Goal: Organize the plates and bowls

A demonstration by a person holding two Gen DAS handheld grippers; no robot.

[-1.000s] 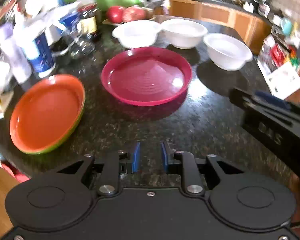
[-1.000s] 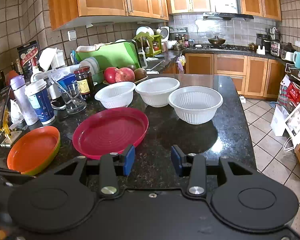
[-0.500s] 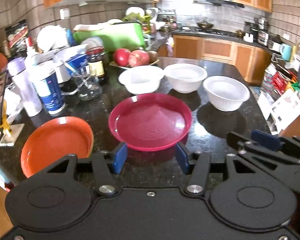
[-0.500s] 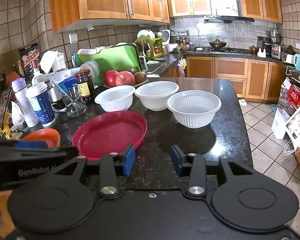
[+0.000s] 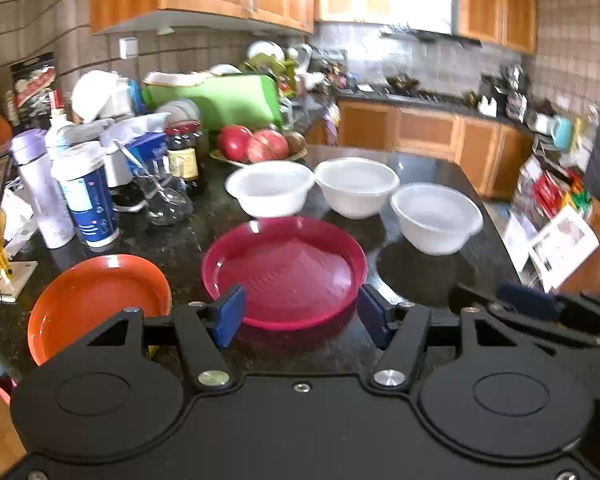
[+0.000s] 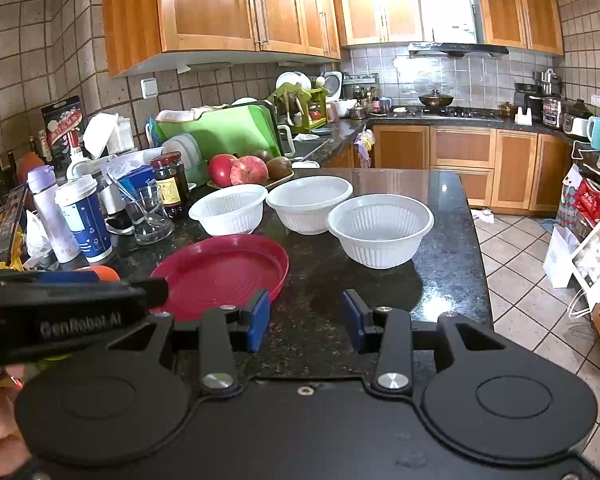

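A red plate [image 5: 284, 272] lies mid-counter, and an orange plate [image 5: 96, 300] sits to its left near the front edge. Behind them stand three white bowls [image 5: 270, 188], [image 5: 356, 186], [image 5: 436, 218] in a row. My left gripper [image 5: 302, 316] hovers just short of the red plate's near rim; its jaws are opening and grip nothing. My right gripper [image 6: 306, 320] is open over bare counter, right of the red plate [image 6: 220, 272] and short of the nearest white bowl [image 6: 380, 228]. The left gripper [image 6: 72, 308] shows at that view's left edge.
Cups, a bottle [image 6: 52, 216], a jar [image 6: 170, 184], a glass [image 6: 148, 216] and a fruit plate [image 6: 244, 170] crowd the back left in front of a green board [image 6: 224, 132]. The counter's right edge [image 6: 480, 248] drops to a tiled floor with bags.
My left gripper tilted upward, bringing the cabinets into view, and its jaws spread from nearly closed to wide. It now shows at the left of the right wrist view. The right gripper held still.
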